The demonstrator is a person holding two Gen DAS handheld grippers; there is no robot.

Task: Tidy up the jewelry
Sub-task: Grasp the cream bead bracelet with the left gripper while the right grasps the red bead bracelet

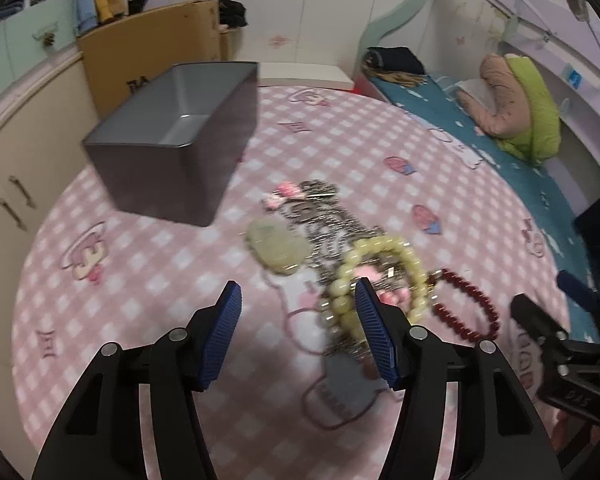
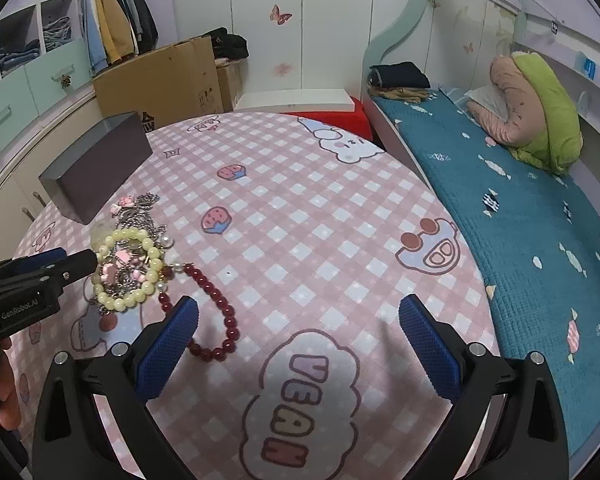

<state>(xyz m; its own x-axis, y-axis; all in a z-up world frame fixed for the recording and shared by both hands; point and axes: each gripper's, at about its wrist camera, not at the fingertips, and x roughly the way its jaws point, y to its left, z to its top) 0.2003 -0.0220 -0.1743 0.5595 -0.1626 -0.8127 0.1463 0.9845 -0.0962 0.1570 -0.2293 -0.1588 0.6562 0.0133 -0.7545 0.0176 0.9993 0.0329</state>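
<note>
Reaching, in the left wrist view, the left gripper (image 1: pixel 298 300) is hovering half-spread and empty over the jewelry pile (image 1: pixel 332 236), its right pad beside the pale green bead bracelet (image 1: pixel 374 276); the grey storage box (image 1: pixel 176 136) is standing open beyond, well apart. Judged step: first pick-up, calling for a straddle of the bracelet rim before closing. In the right wrist view, the right gripper (image 2: pixel 298 320) is hanging wide-spread and empty, its left finger overlapping the dark red bead bracelet (image 2: pixel 216 312); the checked tablecloth (image 2: pixel 340 208) is offering open room rightward, its edge bordering the bed (image 2: pixel 520 220)
</note>
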